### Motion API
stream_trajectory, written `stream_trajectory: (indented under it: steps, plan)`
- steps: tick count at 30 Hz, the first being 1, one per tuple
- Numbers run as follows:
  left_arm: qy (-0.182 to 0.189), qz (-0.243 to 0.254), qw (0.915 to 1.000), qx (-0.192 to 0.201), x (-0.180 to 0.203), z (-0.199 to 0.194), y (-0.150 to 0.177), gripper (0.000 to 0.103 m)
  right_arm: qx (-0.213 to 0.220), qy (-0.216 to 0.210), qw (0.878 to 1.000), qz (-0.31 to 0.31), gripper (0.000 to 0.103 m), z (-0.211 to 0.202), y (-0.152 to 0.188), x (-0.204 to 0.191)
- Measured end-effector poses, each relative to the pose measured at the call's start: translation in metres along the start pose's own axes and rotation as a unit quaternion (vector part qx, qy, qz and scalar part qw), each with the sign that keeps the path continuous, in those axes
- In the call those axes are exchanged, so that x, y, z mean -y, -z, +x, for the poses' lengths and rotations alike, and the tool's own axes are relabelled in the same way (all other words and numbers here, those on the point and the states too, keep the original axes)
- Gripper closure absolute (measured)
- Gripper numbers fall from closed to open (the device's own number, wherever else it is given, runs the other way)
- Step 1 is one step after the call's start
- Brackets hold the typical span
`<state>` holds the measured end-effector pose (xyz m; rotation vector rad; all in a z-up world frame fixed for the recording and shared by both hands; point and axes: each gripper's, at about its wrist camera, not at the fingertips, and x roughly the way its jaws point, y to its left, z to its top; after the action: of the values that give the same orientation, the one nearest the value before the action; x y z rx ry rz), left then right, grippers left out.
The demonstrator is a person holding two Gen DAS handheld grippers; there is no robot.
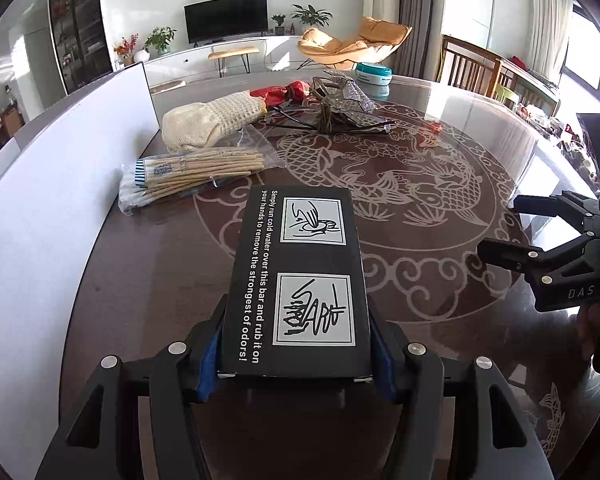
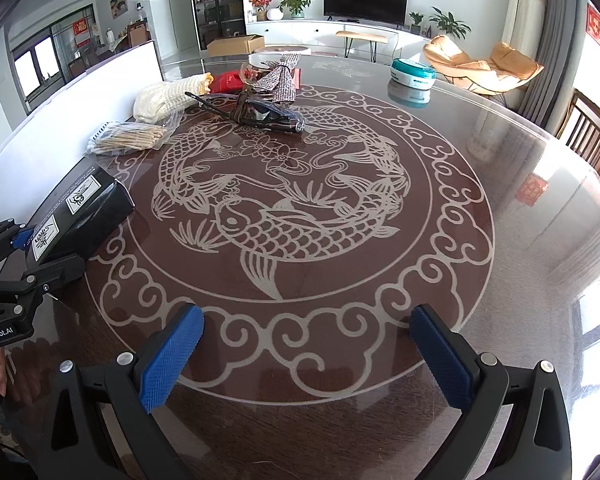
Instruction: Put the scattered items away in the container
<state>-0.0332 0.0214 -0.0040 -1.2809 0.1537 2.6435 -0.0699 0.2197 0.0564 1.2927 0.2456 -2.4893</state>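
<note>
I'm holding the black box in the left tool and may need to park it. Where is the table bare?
Bare: the fish-pattern centre of the table, from the black box across to the open right tool, and the right side below the teal tub. Crowded: far left, where the stick packet, knit cloth and glasses cluster.

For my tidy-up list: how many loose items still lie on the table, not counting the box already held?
About 6: chopstick pack and knitted cloth near the white board; red item, silver bow, dark glasses mid-table; teal container at the far edge. Others may hide in the pile.
</note>
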Motion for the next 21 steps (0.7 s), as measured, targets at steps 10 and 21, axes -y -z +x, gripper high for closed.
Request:
stream_trajectory:
  steps: [10, 21]
  plan:
    - [0.0, -0.001, 1.0, 0.0, 0.0, 0.0, 0.001, 0.043, -0.001, -0.046, 0.997, -0.069, 0.0, 0.085, -0.116, 0.0]
    - [0.002, -0.002, 1.0, 0.0, 0.0, 0.0, 0.002, 0.043, 0.015, -0.054, 0.994, -0.095, 0.076, 0.081, -0.126, -0.02]
